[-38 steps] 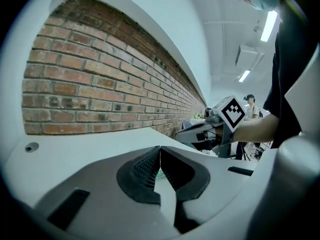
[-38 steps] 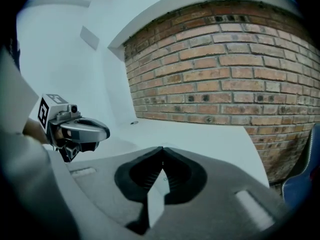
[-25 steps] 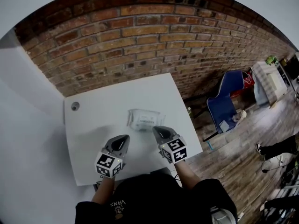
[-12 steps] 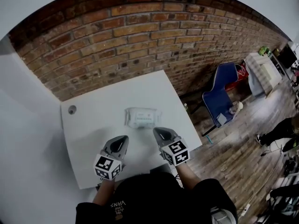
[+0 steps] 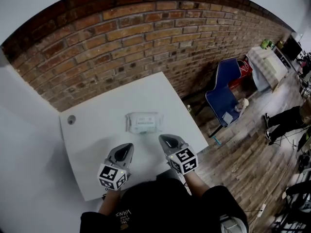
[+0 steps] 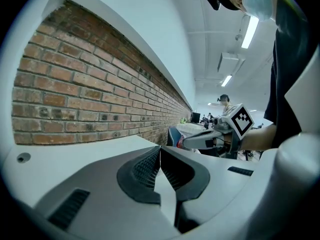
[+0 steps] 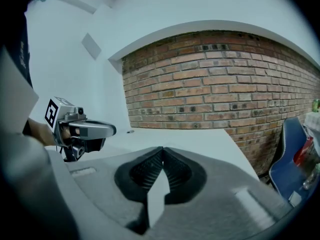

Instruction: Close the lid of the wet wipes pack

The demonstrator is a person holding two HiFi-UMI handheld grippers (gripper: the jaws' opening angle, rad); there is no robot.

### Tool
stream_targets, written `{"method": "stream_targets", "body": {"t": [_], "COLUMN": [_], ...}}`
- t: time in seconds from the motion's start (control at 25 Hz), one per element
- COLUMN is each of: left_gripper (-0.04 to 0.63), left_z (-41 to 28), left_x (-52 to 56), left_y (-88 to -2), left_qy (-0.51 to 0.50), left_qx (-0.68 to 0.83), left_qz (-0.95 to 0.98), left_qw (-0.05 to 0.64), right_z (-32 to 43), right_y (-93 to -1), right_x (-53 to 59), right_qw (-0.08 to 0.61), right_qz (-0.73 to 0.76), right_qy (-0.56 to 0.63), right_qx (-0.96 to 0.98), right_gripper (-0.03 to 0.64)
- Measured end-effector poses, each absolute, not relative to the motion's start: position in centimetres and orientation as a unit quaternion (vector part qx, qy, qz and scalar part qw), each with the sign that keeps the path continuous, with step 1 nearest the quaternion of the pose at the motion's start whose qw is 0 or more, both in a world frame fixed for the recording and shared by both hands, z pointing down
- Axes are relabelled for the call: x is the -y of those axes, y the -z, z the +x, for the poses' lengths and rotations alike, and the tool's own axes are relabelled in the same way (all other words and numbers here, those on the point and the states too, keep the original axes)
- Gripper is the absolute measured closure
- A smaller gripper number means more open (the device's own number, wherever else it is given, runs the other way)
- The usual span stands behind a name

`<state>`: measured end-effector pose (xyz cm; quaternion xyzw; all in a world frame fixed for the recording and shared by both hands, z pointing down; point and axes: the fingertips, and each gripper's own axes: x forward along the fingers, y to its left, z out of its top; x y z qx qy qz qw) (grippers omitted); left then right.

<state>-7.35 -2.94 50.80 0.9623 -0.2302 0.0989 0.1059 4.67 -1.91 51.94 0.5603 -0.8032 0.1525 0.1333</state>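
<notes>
White worktop point(image 5: 90, 142) against a red brick wall point(image 5: 121, 42): we hold the left gripper point(image 5: 127, 147) and the right gripper point(image 5: 163, 139) side by side over its near half, both short of the wet wipes pack point(image 5: 142, 123) and apart from it. The pack lies flat near the middle of the worktop, beyond the two tips and roughly between their lines of aim, a placing that seems meant to let either side reach it. Each gripper's own view shows its jaws pressed together at the tips with nothing between them, so neither carries anything. We judge that the clenched jaws suit the job ahead: a lid is pushed down rather than picked up, and a closed tip makes a blunt pressing point. From the head view the pack is too small for us to say whether its lid stands open or which way it hinges. No contact with the pack is made yet; the next move, as we read it, is to bring one tip over the pack while the other steadies it. A blue chair point(image 5: 221, 98) stands off the worktop's right side.
</notes>
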Motion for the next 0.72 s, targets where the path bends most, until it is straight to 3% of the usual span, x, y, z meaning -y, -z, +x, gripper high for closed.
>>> {"method": "stream_targets", "body": {"t": [0.72], "left_gripper": [0.595], "left_z": [-8.4], "left_x": [1.2], "left_y": [-50.4], "left_qy": [-0.093], "left_qx": [0.229], "left_qz": [0.963], "left_qw": [0.106], "right_z": [4.3], "right_y": [-51.9], "right_x": [-0.1], "right_qw": [0.134], "right_qz": [0.561], "right_qy": [-0.154], "right_qx": [0.803], "right_gripper": [0.618]}}
